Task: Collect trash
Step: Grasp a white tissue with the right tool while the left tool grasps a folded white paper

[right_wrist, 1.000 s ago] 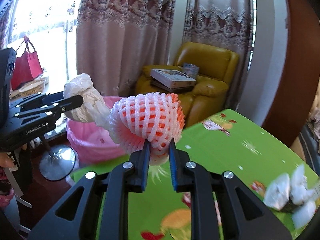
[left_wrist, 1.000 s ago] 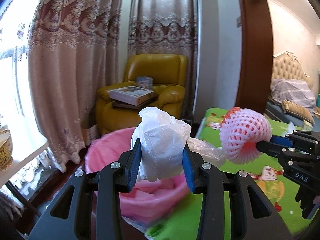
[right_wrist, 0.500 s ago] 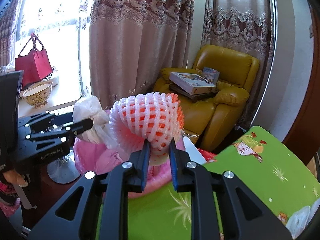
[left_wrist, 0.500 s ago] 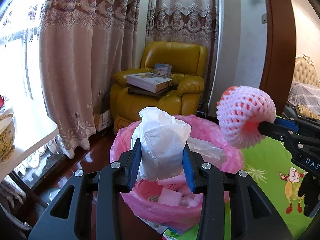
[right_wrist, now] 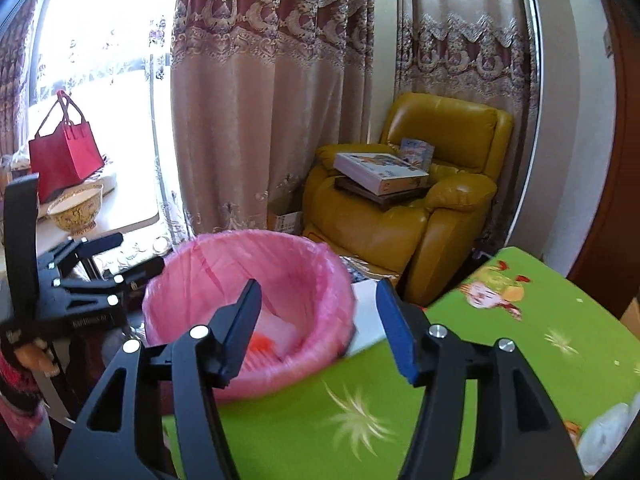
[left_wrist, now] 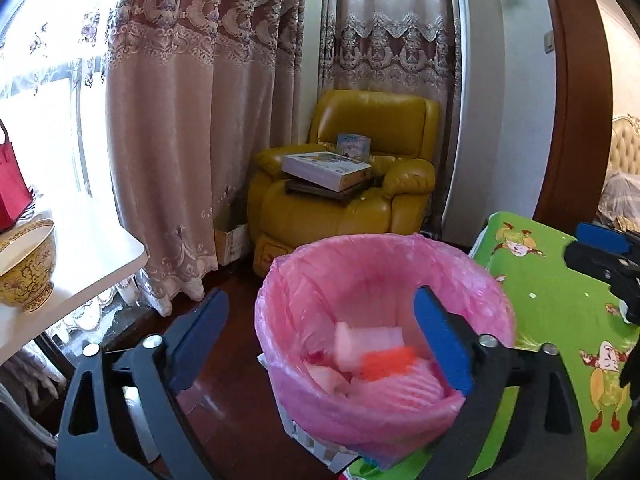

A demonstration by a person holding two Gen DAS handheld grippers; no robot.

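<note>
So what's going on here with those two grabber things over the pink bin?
A person is collecting trash with a gripper in each hand. The left gripper and right gripper have just been opening above the pink-lined bin, and nothing is between their jaws now. A blurred white and orange foam net lies in the bin with other scraps.

Yellow armchair (left_wrist: 344,200) holding boxes (left_wrist: 326,170); curtains (left_wrist: 192,120); red bag (right_wrist: 66,154).

My left gripper (left_wrist: 320,332) and right gripper (right_wrist: 320,324): both tilted downward, jaws just opened wide, nothing between the pads.
</note>
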